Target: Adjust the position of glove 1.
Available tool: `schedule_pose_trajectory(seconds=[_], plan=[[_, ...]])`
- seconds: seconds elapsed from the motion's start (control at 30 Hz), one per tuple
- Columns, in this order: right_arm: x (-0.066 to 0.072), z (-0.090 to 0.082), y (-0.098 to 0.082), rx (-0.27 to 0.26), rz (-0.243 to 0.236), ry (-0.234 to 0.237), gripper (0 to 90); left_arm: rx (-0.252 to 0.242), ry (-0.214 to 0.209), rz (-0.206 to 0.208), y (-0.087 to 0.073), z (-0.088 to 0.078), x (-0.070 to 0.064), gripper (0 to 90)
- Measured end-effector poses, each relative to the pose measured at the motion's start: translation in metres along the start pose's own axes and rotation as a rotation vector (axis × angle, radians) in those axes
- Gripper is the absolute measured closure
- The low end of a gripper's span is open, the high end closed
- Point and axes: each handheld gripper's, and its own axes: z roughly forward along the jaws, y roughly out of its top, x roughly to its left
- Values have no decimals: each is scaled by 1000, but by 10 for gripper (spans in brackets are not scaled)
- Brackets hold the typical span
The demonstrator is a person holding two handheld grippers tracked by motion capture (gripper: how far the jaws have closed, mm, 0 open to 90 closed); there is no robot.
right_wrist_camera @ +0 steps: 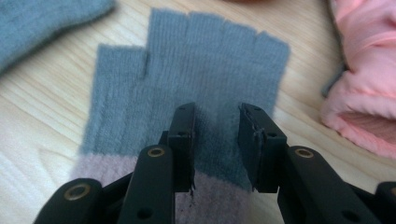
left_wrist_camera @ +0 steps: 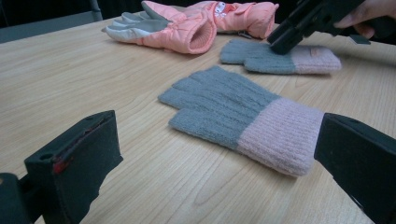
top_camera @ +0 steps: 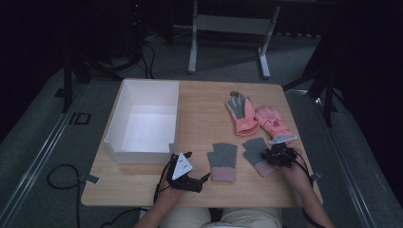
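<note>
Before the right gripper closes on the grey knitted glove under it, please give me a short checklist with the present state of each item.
1. Right gripper above the right grey knitted glove with pink cuff: ok.
2. Jaws apart, knit between them: ok.
3. Pads already pressing the knit: cannot tell.
4. Other grey knitted glove lies apart: ok.
5. Left gripper open, holding nothing: ok.
6. White rectangular box empty: ok.

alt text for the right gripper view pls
The right hand-held gripper presses down on a grey knit fingerless glove with a pink cuff, jaws part closed with a fold of knit between them. It lies on a wooden table, beside a pink padded glove.
</note>
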Motion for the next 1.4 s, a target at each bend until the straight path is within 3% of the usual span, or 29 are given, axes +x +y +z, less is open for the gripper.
schedule_pose_trajectory(seconds=[0.17,0.3,0.47,0.57,0.67,0.77,0.93,1.13,1.3,1.4], plan=[[0,1,5,36,-26,15,744,12,-8,18,1,2,-2,0],[4,2,6,37,-1,-8,814,8,-1,30,1,2,-4,0],[6,-2,9,40,69,-32,859,12,3,27,1,2,-4,0],[8,-12,10,9,108,-23,862,17,3,26,1,3,-4,0],[16,-41,13,-69,165,-50,864,17,14,30,1,3,-5,0],[22,-63,12,-121,251,-54,865,19,18,39,1,3,-6,0],[40,-83,1,-184,373,-70,865,12,29,42,1,2,-6,0],[51,-75,-10,-166,411,-111,864,14,30,45,1,2,-7,0],[50,-57,-20,-132,447,-85,864,12,26,45,1,2,-7,0],[46,-47,-26,-112,452,-95,864,14,21,48,1,3,-7,0]])
